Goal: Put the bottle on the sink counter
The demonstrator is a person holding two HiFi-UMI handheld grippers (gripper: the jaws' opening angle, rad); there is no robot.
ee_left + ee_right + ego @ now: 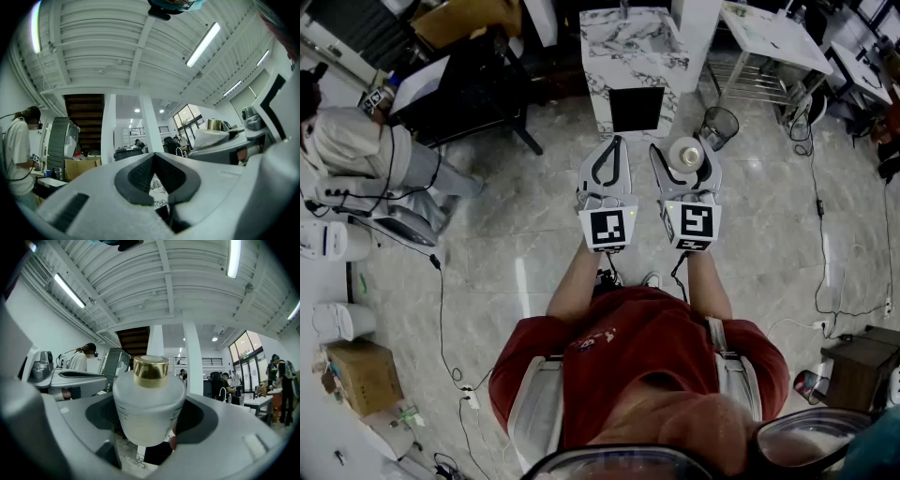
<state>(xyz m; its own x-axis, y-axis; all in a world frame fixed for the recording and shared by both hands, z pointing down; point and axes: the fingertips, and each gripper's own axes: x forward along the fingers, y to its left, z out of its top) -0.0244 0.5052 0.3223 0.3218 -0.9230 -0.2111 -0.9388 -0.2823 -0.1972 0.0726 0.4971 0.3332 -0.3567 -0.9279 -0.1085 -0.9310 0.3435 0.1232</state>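
Though not yet on the surface of the marble sink counter point(635, 56), held upright just short of it: frosted white bottle point(149, 404) with gold cap point(151, 370), clamped between the widely parted jaws of the right gripper point(684, 161). Alongside, equally short of the counter, left gripper point(613, 148) with jaws pressed together, nothing between them. Right of the counter, dark wire bin point(719, 125) on the floor point(769, 244).

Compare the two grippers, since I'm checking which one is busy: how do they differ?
The right gripper is shut on a white, gold-capped bottle; the left gripper holds nothing. The right gripper's jaws stand wide apart; the left gripper's tips meet. Both point toward the marble sink counter.
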